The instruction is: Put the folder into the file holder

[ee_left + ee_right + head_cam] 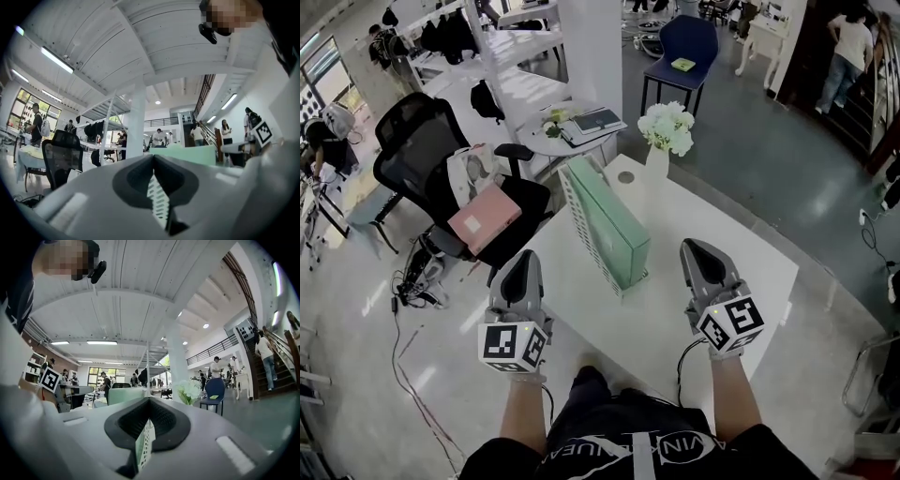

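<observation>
The grey bodies of the tongs are filling the lower half of both gripper views, so only a sliver of the perforated white file holder (578, 225) is showing through the slit below each pair of tips. The green folder (614, 220) is standing upright inside that holder on the worktop (670, 211), its far side hidden from the head view. The left tongs (525, 260) and right tongs (694, 248) are hovering either side of the holder, both pressed together, pinching nothing. A vase of white flowers (667, 131) is standing beyond the holder, and an office chair (422, 155) carrying a pink item (485, 217) is crowding the worktop's left side.
</observation>
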A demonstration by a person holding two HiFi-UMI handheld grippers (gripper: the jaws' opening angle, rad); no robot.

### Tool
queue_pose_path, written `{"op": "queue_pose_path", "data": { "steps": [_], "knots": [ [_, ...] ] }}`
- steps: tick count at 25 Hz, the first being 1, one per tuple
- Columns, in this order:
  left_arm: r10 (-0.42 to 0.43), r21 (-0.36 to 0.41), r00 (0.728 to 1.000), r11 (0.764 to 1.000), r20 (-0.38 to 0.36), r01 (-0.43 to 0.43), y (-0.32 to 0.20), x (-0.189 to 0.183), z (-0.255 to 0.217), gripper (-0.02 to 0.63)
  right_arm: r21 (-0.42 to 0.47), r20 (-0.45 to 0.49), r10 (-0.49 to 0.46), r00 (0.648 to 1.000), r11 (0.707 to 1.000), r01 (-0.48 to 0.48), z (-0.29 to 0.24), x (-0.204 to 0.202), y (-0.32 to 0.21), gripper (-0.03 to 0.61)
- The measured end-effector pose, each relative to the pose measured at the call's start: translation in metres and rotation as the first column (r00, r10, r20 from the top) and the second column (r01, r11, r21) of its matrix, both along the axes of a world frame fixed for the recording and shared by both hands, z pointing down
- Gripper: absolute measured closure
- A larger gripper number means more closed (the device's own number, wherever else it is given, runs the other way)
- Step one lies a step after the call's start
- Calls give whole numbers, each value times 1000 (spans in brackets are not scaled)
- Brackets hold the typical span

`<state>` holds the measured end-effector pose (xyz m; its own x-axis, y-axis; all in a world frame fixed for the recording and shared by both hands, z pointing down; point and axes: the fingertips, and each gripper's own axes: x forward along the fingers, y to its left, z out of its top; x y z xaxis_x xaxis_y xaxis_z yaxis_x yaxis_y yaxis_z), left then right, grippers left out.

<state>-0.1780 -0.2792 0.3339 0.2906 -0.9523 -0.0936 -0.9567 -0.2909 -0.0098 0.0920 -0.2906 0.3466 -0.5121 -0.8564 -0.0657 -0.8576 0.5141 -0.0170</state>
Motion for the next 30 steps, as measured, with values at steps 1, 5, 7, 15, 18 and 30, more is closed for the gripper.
{"op": "queue_pose_path", "data": {
  "steps": [1, 5, 7, 15, 18, 30],
  "knots": [
    [-1, 0, 1000, 1000, 1, 1, 0, 0, -1, 614, 1, 3, 3, 1000, 1000, -3, -1, 1, -1, 572],
    [-7, 2, 1000, 1000, 0, 7, -3, -4, -4, 614, 0, 16, 0, 1000, 1000, 0, -3, 1, -7, 572],
    [-9, 5, 1000, 1000, -3, 9, -4, -5, -5, 614, 0, 18, -4, 1000, 1000, 4, -4, 0, -8, 572],
    [-8, -3, 1000, 1000, -13, 8, -5, -4, -1, 614, 1, 13, -6, 1000, 1000, 6, -3, -3, -10, 572],
    [-8, -8, 1000, 1000, -17, 8, -5, -5, 2, 614, 0, 12, -3, 1000, 1000, 3, -2, -3, -11, 572],
    [-1, -12, 1000, 1000, -12, 1, -9, -4, 3, 614, -11, 3, -8, 1000, 1000, 8, 2, -7, -15, 572]
  ]
}}
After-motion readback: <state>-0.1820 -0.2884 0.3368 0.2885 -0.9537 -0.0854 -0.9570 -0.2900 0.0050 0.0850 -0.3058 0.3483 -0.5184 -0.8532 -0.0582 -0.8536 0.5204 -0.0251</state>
